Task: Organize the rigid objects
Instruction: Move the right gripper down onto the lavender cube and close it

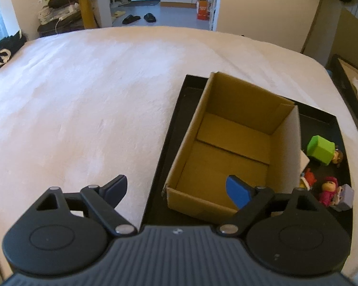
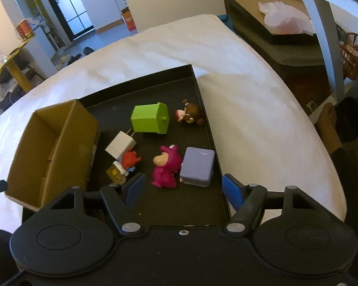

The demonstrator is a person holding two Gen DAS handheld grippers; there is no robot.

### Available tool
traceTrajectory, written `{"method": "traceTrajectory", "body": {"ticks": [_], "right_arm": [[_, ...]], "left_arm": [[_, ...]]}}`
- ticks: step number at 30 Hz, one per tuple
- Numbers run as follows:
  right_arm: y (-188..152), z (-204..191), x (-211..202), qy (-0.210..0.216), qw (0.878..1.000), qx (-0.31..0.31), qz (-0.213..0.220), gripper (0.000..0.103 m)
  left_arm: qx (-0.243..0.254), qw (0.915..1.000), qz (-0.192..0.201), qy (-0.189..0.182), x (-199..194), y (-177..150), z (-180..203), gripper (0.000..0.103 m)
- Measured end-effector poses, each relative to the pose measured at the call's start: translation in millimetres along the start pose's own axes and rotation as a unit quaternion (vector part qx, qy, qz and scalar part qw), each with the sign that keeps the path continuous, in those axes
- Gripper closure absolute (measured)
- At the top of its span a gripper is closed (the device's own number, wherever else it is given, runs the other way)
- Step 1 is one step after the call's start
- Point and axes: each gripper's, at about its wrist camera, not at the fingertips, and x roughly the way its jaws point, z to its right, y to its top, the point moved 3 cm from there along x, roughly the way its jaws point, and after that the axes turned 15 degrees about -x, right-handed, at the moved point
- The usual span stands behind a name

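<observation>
Both grippers spread and empty: left gripper (image 1: 176, 190) above near wall of empty cardboard box (image 1: 231, 147), right gripper (image 2: 182, 188) near pink figure (image 2: 165, 166). Toys loose on black tray (image 2: 198, 212); crowding risks nudged neighbours. Soft white bed (image 2: 250, 109); cluttered room beyond.

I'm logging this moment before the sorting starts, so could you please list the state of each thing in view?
Cardboard box: open, empty.
Left tongs: open, holding nothing.
Right tongs: open, holding nothing.
Green block: lying on the black tray.
Pink figure: lying down.
Purple case: shut.
</observation>
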Motion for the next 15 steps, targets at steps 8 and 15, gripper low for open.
{"method": "traceTrajectory", "body": {"ticks": [8,15], "right_arm": [[1,-1,31,-0.022,1.0,0.003,-0.009,0.039],[4,2,54,-0.053,0.999,0.008,-0.004,0.045]], "left_arm": [[0.002,0.9997,0.01,0.022,16,4,-10,0.014],[0.0,0.9998,-0.014,0.016,33,3,-9,0.019]]}}
